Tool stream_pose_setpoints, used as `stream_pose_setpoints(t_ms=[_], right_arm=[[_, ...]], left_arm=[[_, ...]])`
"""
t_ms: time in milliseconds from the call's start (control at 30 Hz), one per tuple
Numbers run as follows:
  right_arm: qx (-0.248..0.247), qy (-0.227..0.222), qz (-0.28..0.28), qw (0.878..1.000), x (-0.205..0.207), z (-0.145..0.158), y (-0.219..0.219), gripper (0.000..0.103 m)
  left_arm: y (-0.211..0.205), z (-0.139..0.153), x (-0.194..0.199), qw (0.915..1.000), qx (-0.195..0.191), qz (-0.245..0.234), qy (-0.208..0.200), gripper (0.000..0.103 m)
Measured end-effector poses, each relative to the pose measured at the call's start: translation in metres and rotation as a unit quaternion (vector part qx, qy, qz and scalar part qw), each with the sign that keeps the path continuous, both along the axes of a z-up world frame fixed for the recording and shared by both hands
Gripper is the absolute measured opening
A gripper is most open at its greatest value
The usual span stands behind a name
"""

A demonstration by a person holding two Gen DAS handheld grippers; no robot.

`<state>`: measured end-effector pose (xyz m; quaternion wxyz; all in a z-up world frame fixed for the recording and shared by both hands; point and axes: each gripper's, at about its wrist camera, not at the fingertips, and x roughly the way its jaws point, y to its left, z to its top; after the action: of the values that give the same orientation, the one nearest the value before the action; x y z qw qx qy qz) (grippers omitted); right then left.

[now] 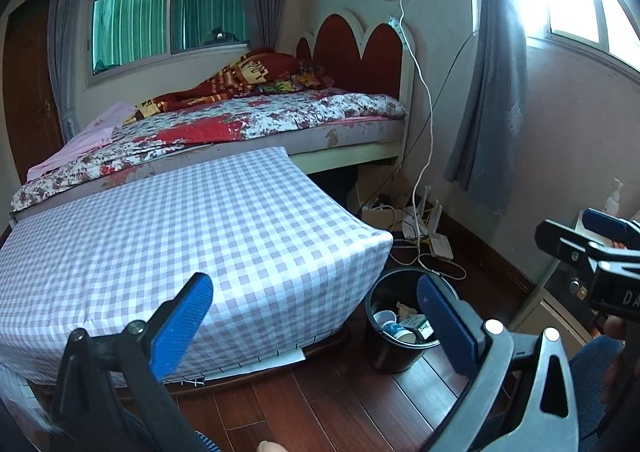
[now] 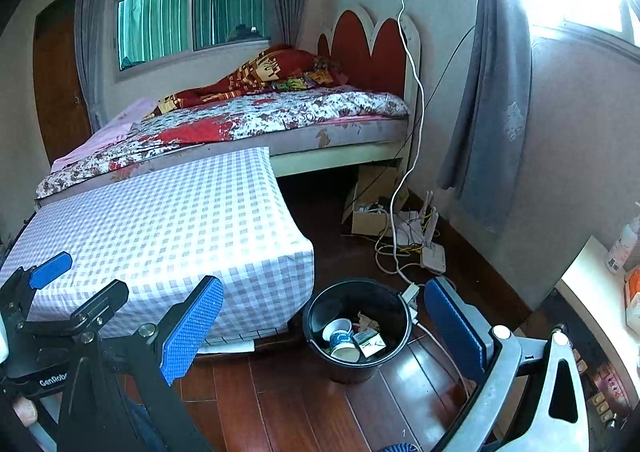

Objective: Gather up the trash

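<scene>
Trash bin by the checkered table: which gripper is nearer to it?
Hard to call; roughly equal. Both the left gripper and the right gripper are open, empty, raised above the floor and short of the black trash bin, which holds cups and a small carton.

Both cameras sit low behind their own tongs, looking forward and a bit down across the room, left gripper (image 1: 316,328) view from the left, right gripper (image 2: 324,328) view closer to the black bin (image 2: 358,326), both sharing the bin, checked table (image 1: 180,236) and bed (image 1: 248,120) beyond.
</scene>
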<state>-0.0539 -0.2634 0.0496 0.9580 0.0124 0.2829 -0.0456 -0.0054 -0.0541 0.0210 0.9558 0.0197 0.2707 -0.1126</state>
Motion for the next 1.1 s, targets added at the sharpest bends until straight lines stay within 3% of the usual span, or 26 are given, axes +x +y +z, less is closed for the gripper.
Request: stream_pose_setpoints(t_ms=[1100], right_arm=[[0.007, -0.005, -0.004, 1.0, -0.005, 0.004, -0.011, 0.102]], left_arm=[[-0.011, 0.005, -0.001, 0.9999, 0.007, -0.003, -0.011, 0.102]])
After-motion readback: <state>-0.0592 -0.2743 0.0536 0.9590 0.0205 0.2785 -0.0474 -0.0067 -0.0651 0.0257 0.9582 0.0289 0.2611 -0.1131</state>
